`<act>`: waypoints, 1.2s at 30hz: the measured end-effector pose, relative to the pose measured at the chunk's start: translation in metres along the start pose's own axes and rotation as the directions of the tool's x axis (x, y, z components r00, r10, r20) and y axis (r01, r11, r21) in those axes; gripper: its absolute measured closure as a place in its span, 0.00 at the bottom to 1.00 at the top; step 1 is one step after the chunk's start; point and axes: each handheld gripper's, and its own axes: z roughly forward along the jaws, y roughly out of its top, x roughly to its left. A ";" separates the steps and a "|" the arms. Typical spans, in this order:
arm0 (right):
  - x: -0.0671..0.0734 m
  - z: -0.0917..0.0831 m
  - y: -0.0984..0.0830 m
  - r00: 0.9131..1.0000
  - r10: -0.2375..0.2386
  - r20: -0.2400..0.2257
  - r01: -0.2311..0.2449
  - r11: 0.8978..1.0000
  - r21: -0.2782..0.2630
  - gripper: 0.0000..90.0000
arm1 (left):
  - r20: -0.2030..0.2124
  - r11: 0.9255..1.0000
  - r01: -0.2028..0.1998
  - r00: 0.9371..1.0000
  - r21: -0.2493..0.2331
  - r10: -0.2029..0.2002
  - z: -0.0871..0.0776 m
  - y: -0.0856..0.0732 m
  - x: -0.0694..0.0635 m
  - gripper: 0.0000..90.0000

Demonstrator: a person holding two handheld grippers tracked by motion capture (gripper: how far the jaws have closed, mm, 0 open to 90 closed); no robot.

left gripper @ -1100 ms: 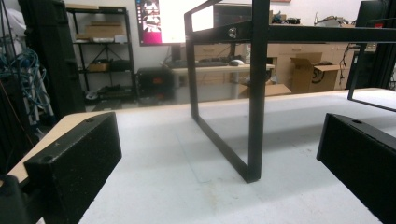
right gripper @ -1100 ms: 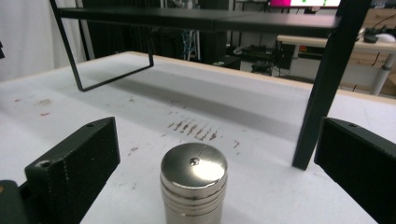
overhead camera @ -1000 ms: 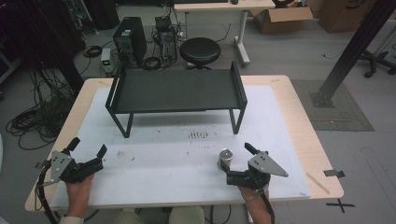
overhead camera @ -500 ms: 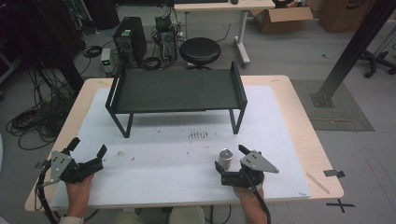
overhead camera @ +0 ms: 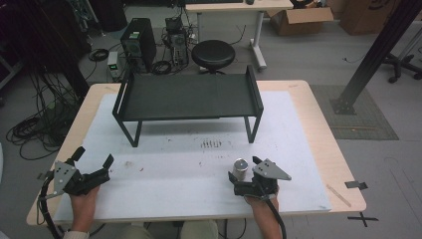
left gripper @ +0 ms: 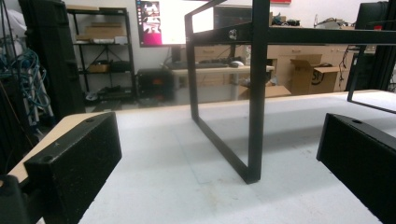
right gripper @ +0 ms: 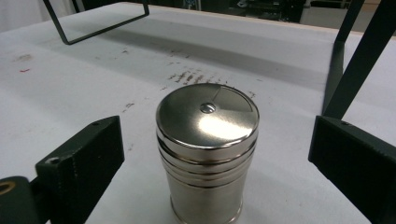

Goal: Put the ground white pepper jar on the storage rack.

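A small shiny steel canister [overhead camera: 240, 168] with a flat lid stands upright on the white mat, right of centre near the front. My right gripper [overhead camera: 244, 169] is open, and its black jaws stand one on each side of the canister without touching it. In the right gripper view the canister [right gripper: 207, 149] sits close up between the spread jaws of that gripper [right gripper: 212, 161]. At the front left my left gripper [overhead camera: 93, 158] is open and holds nothing. The left gripper view looks between the wide jaws of this gripper [left gripper: 217, 161] at a leg of the black rack [left gripper: 257, 93].
A low black metal rack [overhead camera: 186, 94] with raised ends stands across the back half of the white mat [overhead camera: 179, 169]. Dark smudges [overhead camera: 213, 144] mark the mat in front of it. A stool [overhead camera: 213, 55], computers and cables lie on the floor beyond the table.
My right gripper has slid left and forward, so the canister that stood beside it now sits between its jaws. The left gripper has stayed put.
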 end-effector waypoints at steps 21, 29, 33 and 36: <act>-0.004 0.005 0.000 0.998 0.035 -0.056 -0.033 0.998 0.047 0.41 | 0.000 1.000 0.002 1.000 -0.002 -0.002 0.000 0.000 0.000 0.00; -0.002 0.004 -0.001 0.998 0.022 -0.063 -0.020 0.999 0.038 0.53 | 0.000 1.000 0.002 1.000 -0.002 -0.002 0.000 0.000 0.000 0.00; -0.001 0.004 -0.001 0.998 0.017 -0.055 -0.015 0.999 0.035 0.54 | 0.000 1.000 0.002 1.000 -0.002 -0.002 0.000 0.000 0.000 0.00; -0.002 0.004 0.000 0.998 0.019 -0.056 -0.017 0.999 0.037 0.54 | 0.000 1.000 0.002 1.000 -0.003 -0.002 0.000 0.000 0.000 0.00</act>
